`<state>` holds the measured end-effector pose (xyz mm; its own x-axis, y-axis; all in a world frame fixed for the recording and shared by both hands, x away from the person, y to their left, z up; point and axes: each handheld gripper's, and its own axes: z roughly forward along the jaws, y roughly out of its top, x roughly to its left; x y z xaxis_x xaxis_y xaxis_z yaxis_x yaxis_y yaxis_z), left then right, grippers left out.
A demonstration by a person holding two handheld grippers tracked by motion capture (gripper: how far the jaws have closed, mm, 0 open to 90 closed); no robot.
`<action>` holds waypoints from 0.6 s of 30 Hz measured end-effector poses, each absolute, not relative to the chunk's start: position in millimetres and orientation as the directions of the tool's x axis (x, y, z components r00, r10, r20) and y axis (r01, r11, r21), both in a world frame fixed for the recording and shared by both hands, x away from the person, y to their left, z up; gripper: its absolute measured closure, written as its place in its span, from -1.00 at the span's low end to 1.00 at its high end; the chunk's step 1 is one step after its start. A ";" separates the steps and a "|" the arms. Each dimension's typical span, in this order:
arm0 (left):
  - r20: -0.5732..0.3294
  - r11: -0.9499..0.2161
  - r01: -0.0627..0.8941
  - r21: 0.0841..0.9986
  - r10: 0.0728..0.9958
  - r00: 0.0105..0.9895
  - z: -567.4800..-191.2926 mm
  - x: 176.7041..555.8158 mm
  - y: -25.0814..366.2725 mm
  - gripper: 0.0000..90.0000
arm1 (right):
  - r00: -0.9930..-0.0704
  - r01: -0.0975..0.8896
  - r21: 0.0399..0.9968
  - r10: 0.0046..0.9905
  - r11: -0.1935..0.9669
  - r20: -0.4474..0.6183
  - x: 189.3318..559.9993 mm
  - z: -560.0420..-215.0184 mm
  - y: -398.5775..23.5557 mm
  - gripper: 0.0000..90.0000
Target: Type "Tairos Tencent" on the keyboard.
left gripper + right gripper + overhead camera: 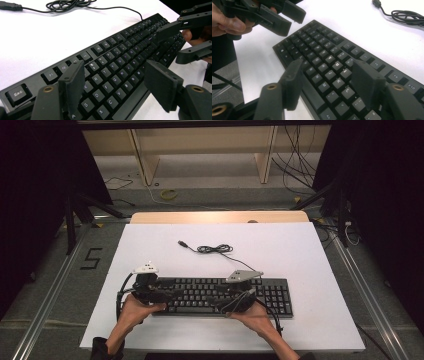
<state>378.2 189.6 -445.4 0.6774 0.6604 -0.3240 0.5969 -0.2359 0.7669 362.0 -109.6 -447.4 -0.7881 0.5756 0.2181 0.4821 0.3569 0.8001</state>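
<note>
A black keyboard (220, 295) lies near the front of a white board (150, 245), its keys facing up. Its cable (212, 249) is coiled behind it and ends in a loose USB plug (182, 243). My left gripper (171, 295) hovers open over the keyboard's left end; in the left gripper view its jaws (115, 72) straddle the front edge by the letter keys (120, 62). My right gripper (219, 302) stands open over the middle keys, and its jaws (328, 70) straddle the front edge of the keyboard (324, 55) with nothing pinched. The two grippers point at each other.
The white board rests on a wooden table (220, 216). Bare white surface lies behind and to both sides of the keyboard. Past the table are floor cables (295, 170), a yellow ring (169, 194) and wooden shelving (200, 142). A "5" (91, 258) marks the floor at left.
</note>
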 end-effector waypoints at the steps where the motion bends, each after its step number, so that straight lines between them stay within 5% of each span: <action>1: -0.325 -0.235 0.597 0.767 0.661 0.677 -445.6 378.5 188.8 -0.28 | -0.787 0.484 0.800 0.576 0.355 0.220 361.4 -447.1 -110.4 -0.06; 18: -0.292 -0.288 0.599 0.747 0.666 0.686 -450.1 393.0 170.0 -0.22 | -0.775 0.482 0.816 0.591 0.319 0.226 352.8 -445.3 -125.5 -0.14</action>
